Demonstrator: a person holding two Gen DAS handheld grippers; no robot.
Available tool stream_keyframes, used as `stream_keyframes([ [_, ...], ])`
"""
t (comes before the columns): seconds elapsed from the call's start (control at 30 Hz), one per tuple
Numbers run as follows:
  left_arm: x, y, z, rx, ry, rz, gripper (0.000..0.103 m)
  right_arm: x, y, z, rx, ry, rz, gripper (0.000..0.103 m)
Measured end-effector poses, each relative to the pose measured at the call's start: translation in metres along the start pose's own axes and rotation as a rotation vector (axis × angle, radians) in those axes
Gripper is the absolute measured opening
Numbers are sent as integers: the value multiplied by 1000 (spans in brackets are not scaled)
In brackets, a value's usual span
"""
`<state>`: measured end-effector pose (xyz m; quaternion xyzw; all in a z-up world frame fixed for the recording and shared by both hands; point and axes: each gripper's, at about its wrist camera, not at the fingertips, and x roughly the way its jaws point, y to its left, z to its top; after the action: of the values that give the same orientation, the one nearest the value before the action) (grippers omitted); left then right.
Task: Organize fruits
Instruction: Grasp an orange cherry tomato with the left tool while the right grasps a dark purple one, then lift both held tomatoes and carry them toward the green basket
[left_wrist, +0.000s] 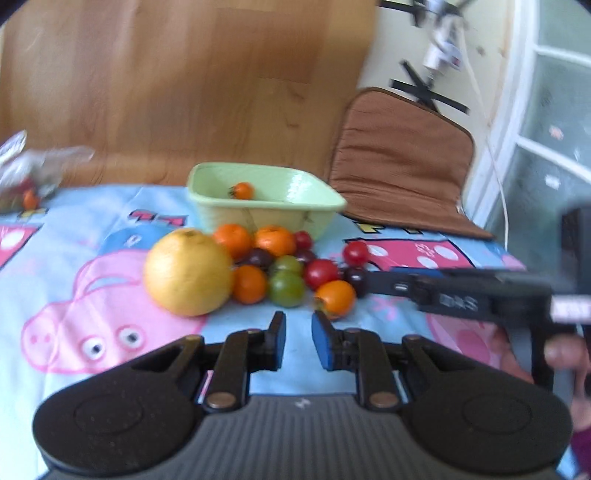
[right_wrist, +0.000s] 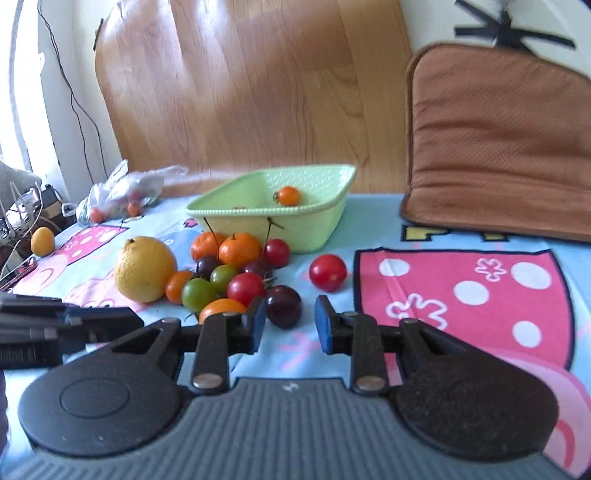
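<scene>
— Where do we stand? The fruit sits heaped near the middle of the tabletop, on the cartoon-print cloth (right_wrist: 461, 280), just in front of the pale green basket (right_wrist: 317, 229), which holds one small orange tomato (right_wrist: 288, 195) so far.

— And both our tools are empty. The left hand-held gripper (left_wrist: 298, 332) has its blue pads drawn together as far as they go, with nothing between them; the right hand-held gripper (right_wrist: 290, 325) is spread a little, its jaws bare, the dark plum-coloured tomato (right_wrist: 283, 306) lying just beyond its left finger.

— How will these handle? We judge the cherry tomatoes light, smooth-skinned and easily burst — so a gentle pinch across the widest part, not on the stems.

— The mandarins (right_wrist: 240, 249) look dimpled and softer, so they should give us more grip. The big yellow citrus (right_wrist: 144, 269) is another matter: round, pebbly, likely heavy, and probably too broad for a narrow opening.

— Then we start with the loose red tomato (right_wrist: 327, 272), standing apart towards the pink patch; nothing crowds it.

— Agreed. The basket's ribbed plastic wall looks stiff, so we can drop fruit in from low.
</scene>
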<state>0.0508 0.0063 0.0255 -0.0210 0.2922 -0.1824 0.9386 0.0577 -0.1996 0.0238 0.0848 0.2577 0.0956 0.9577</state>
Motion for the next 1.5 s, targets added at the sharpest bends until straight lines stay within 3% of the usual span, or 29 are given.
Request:
stream_keyframes([
  [0.1, 7, -24, -2, 119, -46, 39, 23, 11, -6, 1, 22, 46, 56, 33],
  [0.17, 13, -36, -2, 181, -65, 69, 28, 15, -8, 2, 25, 54, 41, 25],
  [0.27, 23, -48, -2, 257, -70, 102, 32, 0, -16, 0, 78, 46, 57, 25],
  [0.47, 49, -62, -2, 375, -6, 108, 34, -53, -14, -30, 46, -5, 17, 25],
  [0.57, 58, -69, -2, 415, 24, 136, 32, -62, -8, -41, 33, -10, 0, 25],
  [0.7, 46, -66, -5, 366, 39, 116, 31, -59, 2, -43, 10, -19, -32, 25],
  [0.9, -20, -61, -38, 305, 15, 73, 31, -77, 31, -55, -51, -29, 14, 25],
  [1.07, -60, -53, -61, 253, -1, 88, 31, -93, 62, -76, -136, -2, 70, 25],
  [1.27, -68, -45, -76, 194, 37, 125, 31, -102, 85, -92, -227, -6, 19, 26],
  [1.5, -67, -46, -75, 113, 51, 142, 33, -103, 82, -93, -154, 11, -15, 28],
])
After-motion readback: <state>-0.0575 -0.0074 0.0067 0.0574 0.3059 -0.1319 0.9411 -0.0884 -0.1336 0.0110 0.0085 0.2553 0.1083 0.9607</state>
